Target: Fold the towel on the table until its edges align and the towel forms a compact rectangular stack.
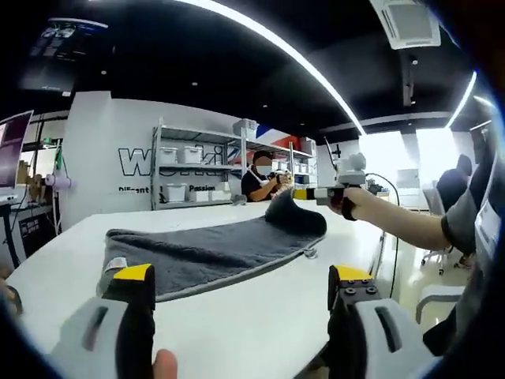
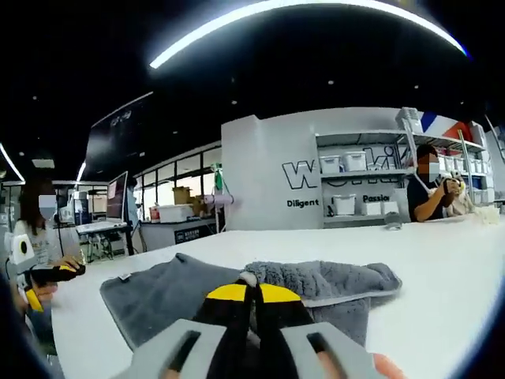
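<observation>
On the white table (image 1: 237, 332), the grey towel (image 1: 205, 249) lay spread in a long band, one end lifted and turned back over itself where my right gripper (image 1: 335, 193) held it up at the far side, in the left gripper view. My left gripper (image 1: 241, 288) hovered low over the near tabletop, its yellow-tipped jaws spread wide with nothing between them, well short of the towel's near hem. In the right gripper view, my right gripper (image 2: 252, 296) had its jaws pressed together on a pinch of the towel (image 2: 316, 280), the raised part slumping in soft rolls just past the tips while the flat part stretched away to the left with a small white tag near its corner.

I judged the cloth to be thick, plush and limp: light enough to lift by one corner, but with no stiffness at all, so whatever I did not hold would sag and drag. The pile looked grippy rather than slick, which should have kept layers from sliding once laid down. I reckoned the best hold for the idle left gripper was the stitched hem at the near corner, matching the right's grip so both corners could travel together and the edges meet square.

A person sat by shelving (image 1: 193, 170) behind the table.
</observation>
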Available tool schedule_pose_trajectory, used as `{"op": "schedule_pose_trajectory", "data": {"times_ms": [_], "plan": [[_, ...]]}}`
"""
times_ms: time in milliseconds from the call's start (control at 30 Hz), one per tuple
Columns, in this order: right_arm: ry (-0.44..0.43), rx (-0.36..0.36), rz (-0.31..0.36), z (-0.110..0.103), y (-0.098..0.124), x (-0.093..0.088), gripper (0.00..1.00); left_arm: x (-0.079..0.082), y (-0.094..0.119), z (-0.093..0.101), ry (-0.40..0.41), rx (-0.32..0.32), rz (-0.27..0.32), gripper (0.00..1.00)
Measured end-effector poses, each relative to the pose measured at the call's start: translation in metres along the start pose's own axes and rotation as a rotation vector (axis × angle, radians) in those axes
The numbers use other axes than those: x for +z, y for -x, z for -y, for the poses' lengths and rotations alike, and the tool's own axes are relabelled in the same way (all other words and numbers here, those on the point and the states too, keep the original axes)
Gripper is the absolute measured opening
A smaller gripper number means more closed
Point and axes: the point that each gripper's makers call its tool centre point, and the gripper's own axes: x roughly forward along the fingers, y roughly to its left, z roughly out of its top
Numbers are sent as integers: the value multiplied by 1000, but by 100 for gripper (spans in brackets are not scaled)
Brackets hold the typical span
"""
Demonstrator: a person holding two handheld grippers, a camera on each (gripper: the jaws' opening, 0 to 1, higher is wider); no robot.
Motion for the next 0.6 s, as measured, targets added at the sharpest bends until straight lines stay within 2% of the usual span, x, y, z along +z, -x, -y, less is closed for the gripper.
{"op": "schedule_pose_trajectory", "data": {"times_ms": [200,400,600], "plan": [[39,67,3,-38,-14,6,3,-2,0,12,0,-36,1,95],[11,97,-23,-53,-24,-1,3,-1,1,16,-7,-47,5,95],[-15,132,-20,-69,-30,-2,3,-10,1,24,9,-60,0,95]]}}
